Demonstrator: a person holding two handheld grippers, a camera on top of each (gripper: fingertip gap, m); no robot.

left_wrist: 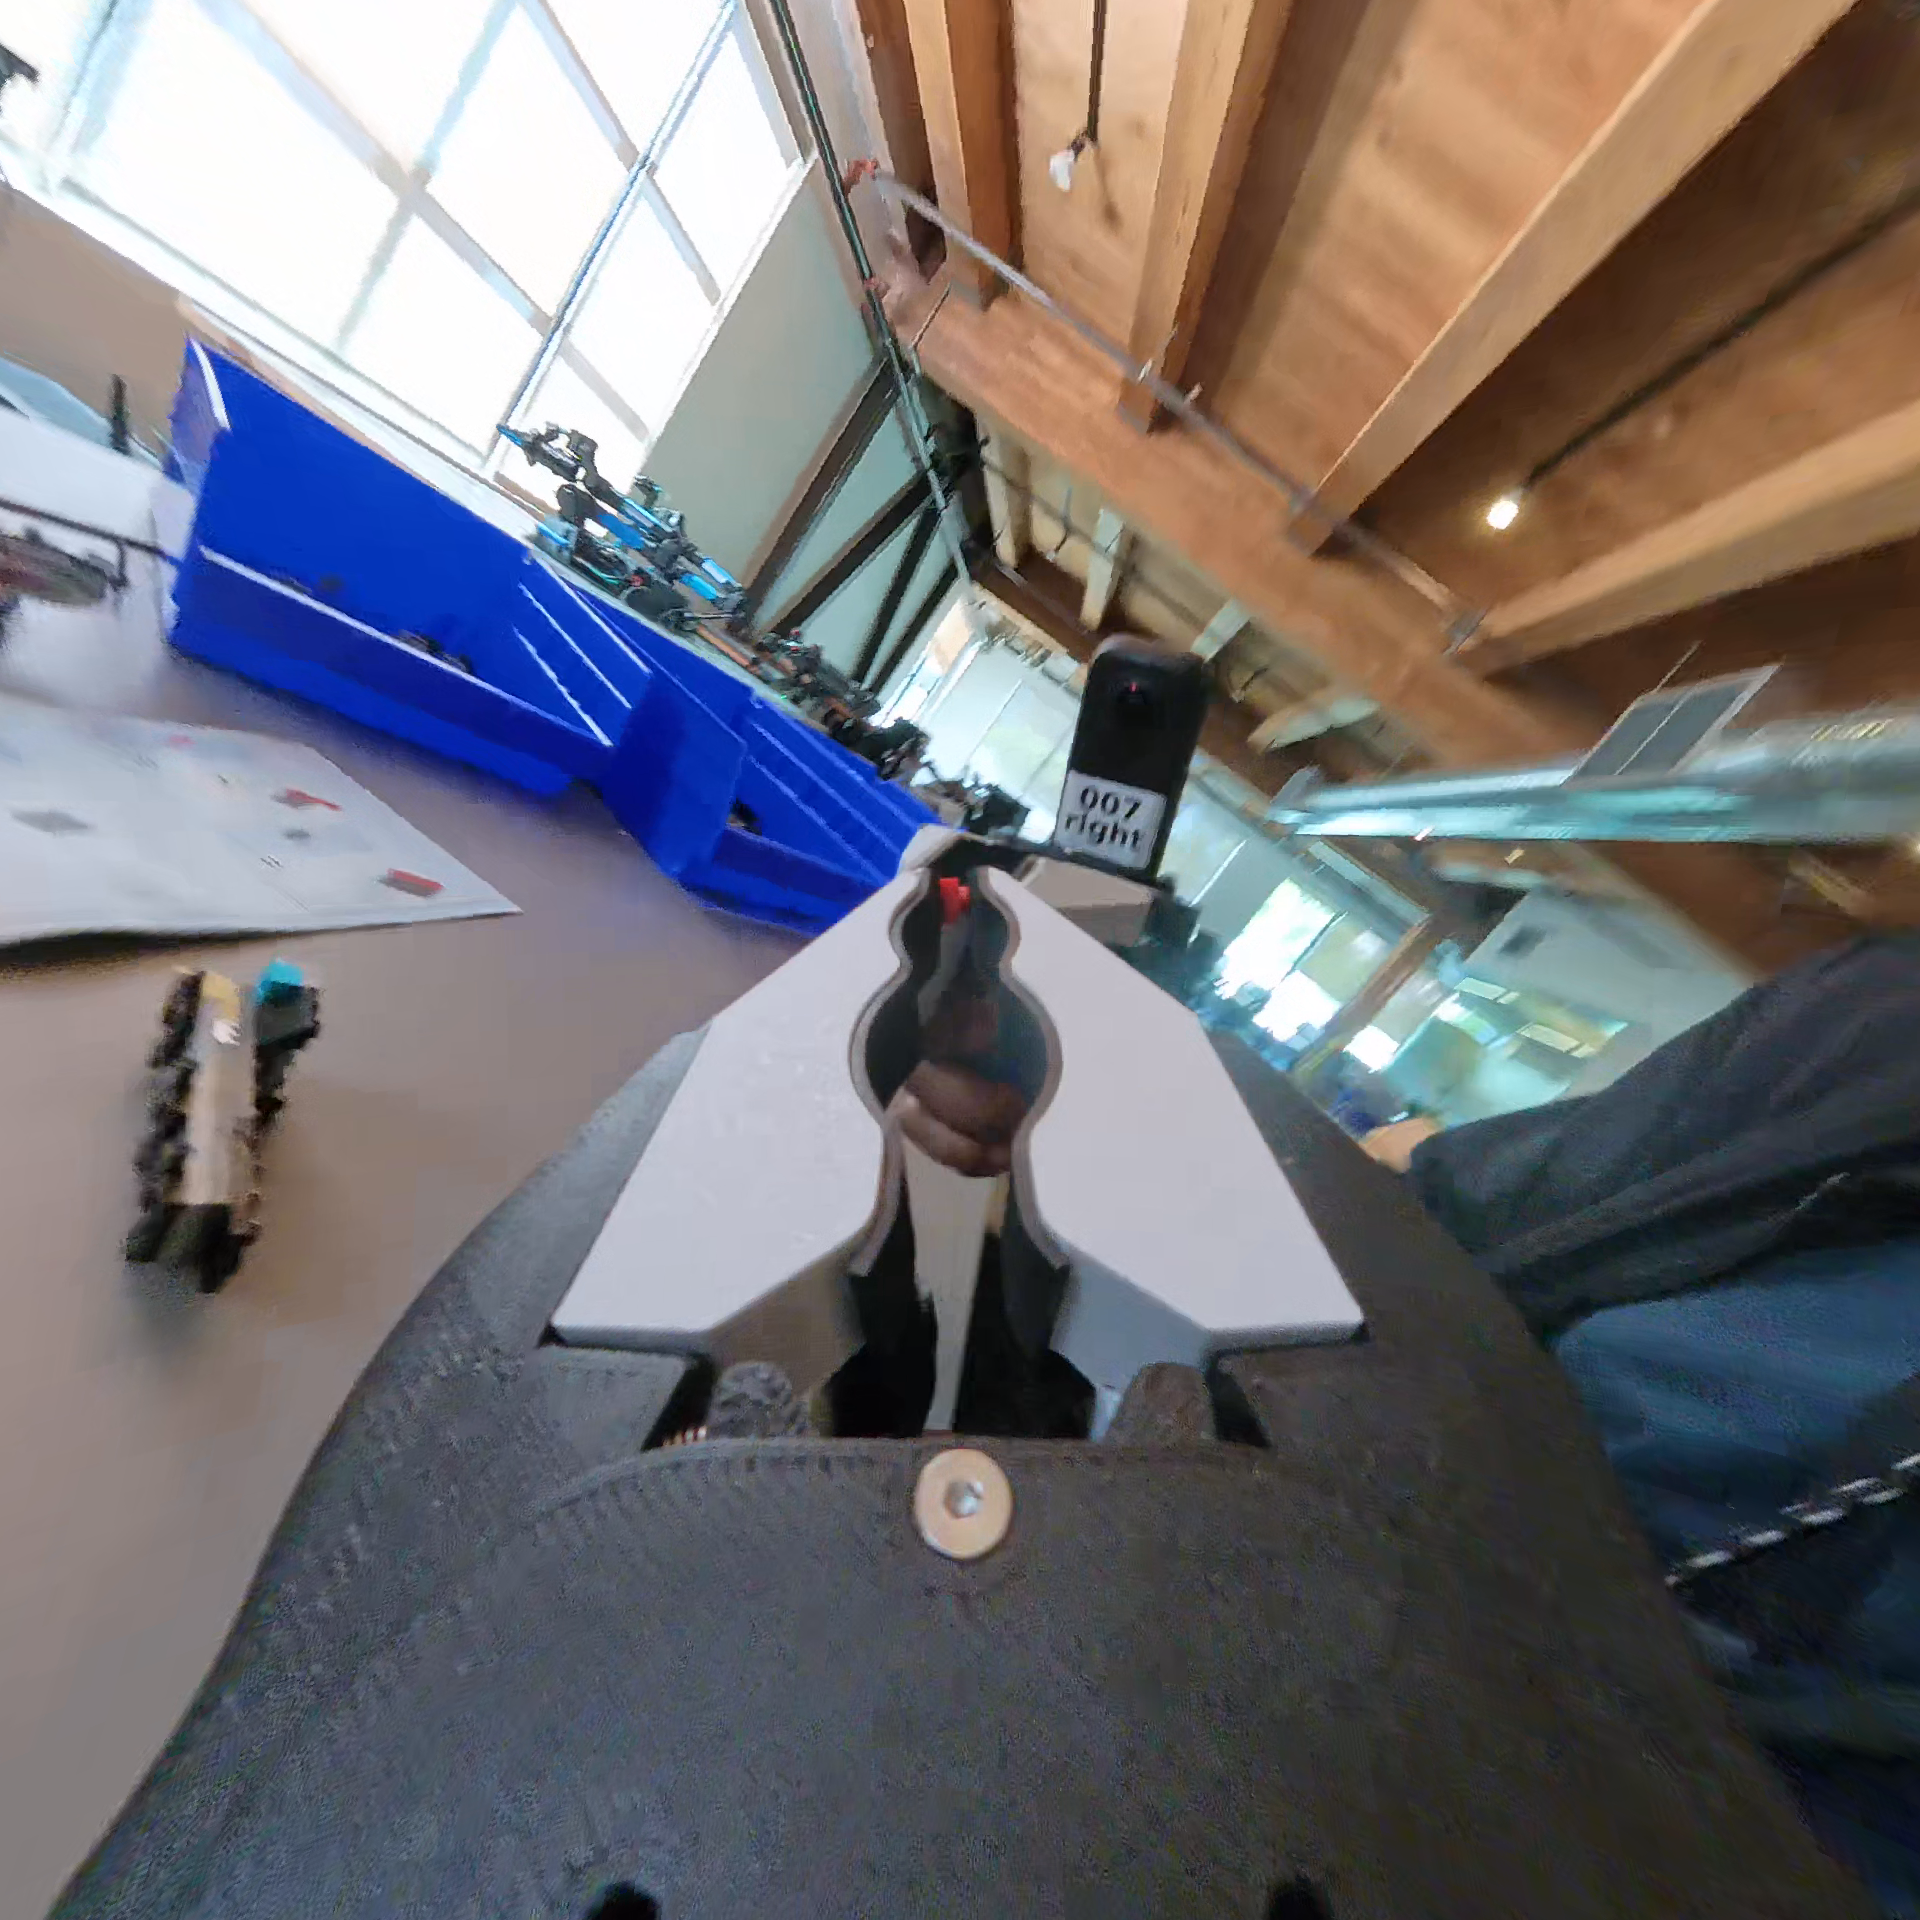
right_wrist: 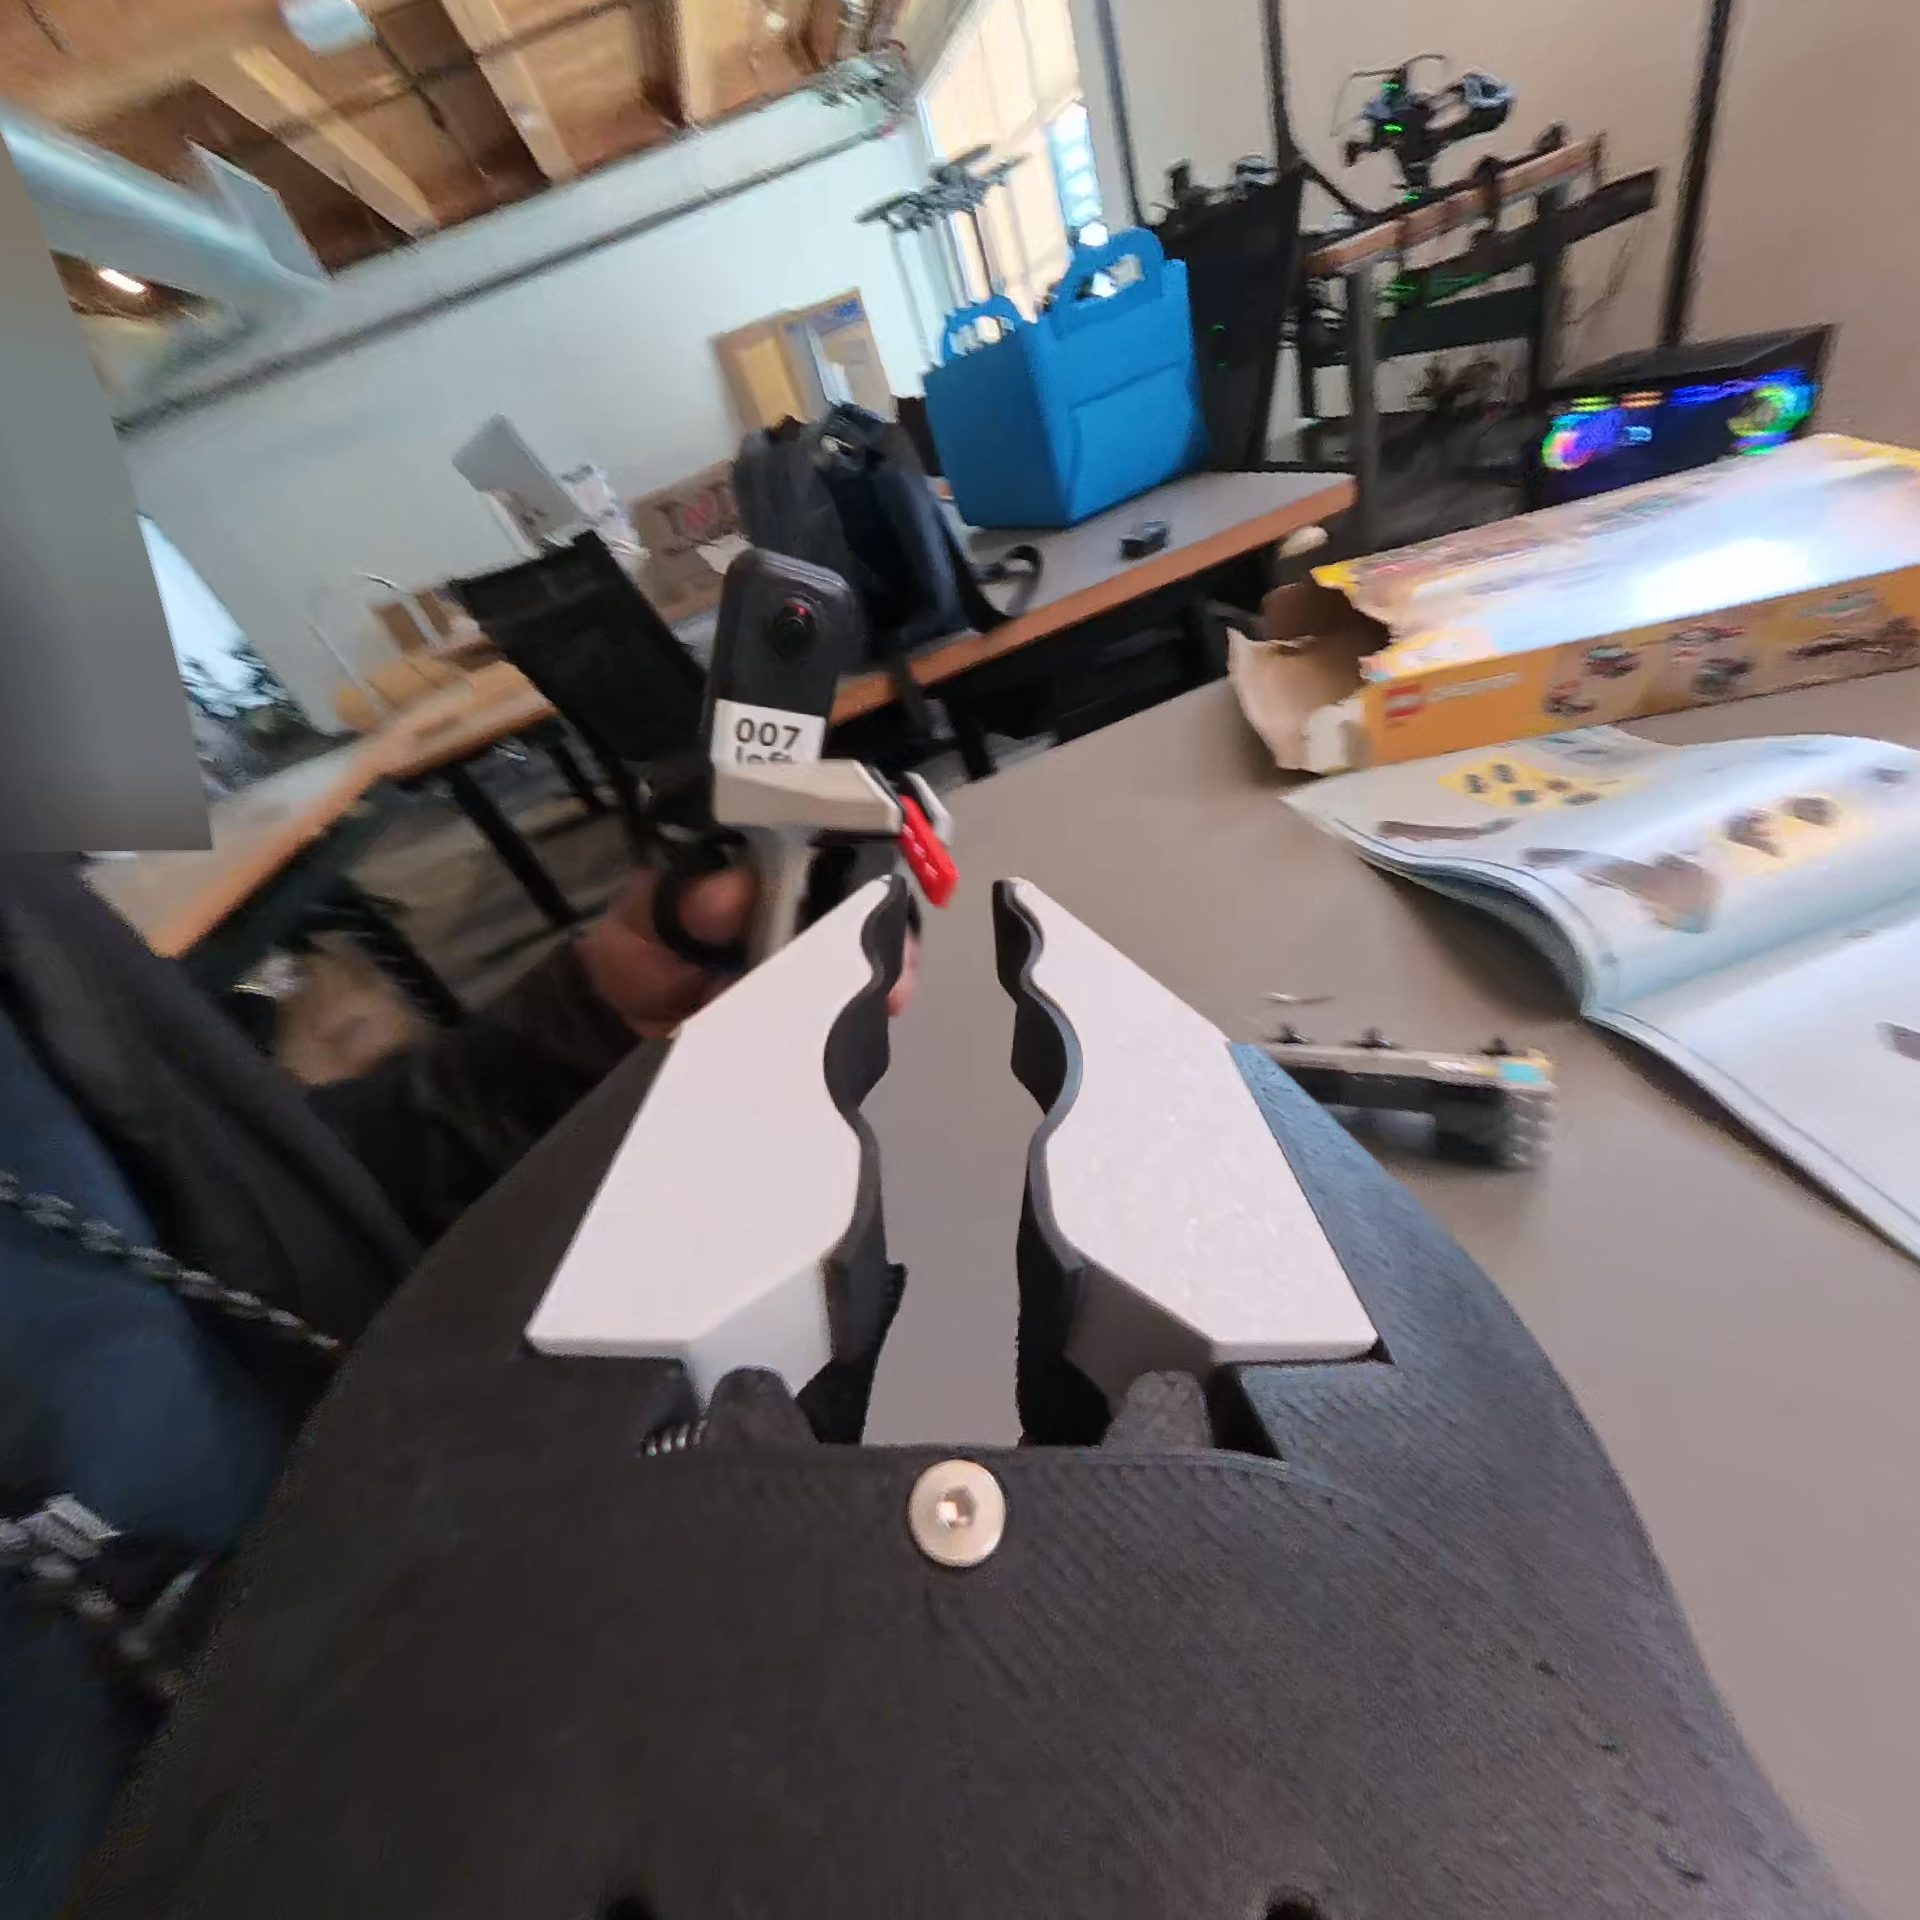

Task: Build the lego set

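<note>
Table [right_wrist: 1558, 1403]: blurred lego build [right_wrist: 1423, 1091] behind right gripper [right_wrist: 945, 894].

Lego assembly [right_wrist: 1418, 1096] on table [right_wrist: 1558, 1403], instruction booklet [right_wrist: 1683, 894] just beyond, torn box [right_wrist: 1621, 623] behind booklet, storage bins [left_wrist: 436, 613] at far edge.

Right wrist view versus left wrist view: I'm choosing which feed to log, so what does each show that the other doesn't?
Only the right wrist view shows the torn yellow set box and the blue bag on a farther desk. Only the left wrist view shows the blue bins and the windows. Both show the partly built black lego model, the instruction booklet, and the red piece held by the left tool. The right tool is open.
</note>
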